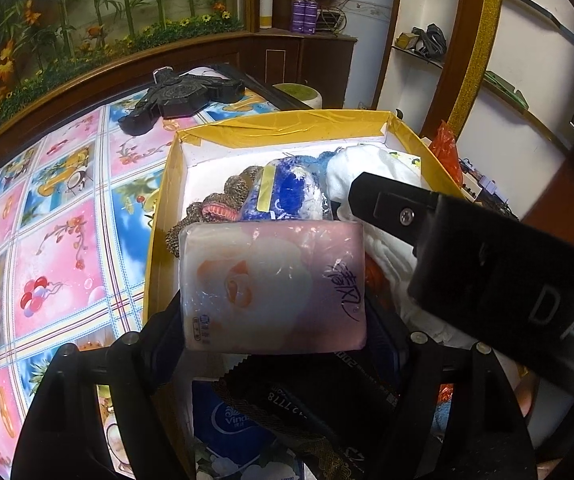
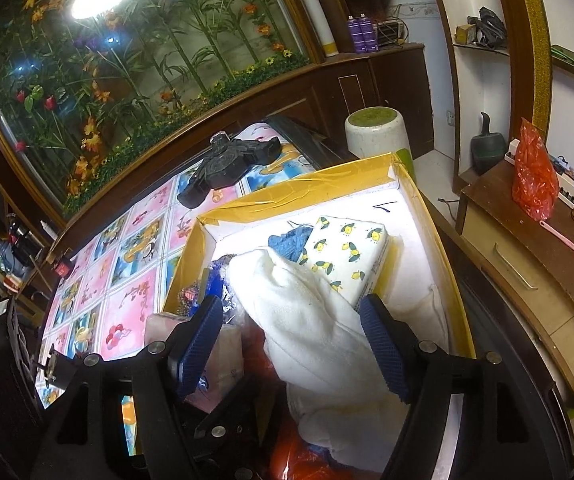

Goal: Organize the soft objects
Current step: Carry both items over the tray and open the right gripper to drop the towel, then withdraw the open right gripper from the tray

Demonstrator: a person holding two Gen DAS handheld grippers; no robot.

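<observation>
**Tissue pack going into the crowded box**

The left gripper [image 1: 273, 320] is gripping a pink tissue pack [image 1: 273, 284] by its sides, hanging it over the near-left part of the yellow box [image 1: 283, 124], probably seeking a gap. The right gripper [image 2: 293, 344] is standing wide, astride the white towel [image 2: 307, 320] without pressing it, seemingly letting it settle beside the lemon-print pack [image 2: 347, 256].

The yellow box [image 2: 295, 196] is crowded: a white towel [image 2: 307, 320] fills the frame's centre, with a lemon-print pack [image 2: 347, 252] behind it. Bare white floor [image 2: 411, 248] shows at right. Left of the box, the patterned tablecloth [image 1: 59, 240] lies open up to a black device [image 1: 183, 96].
</observation>
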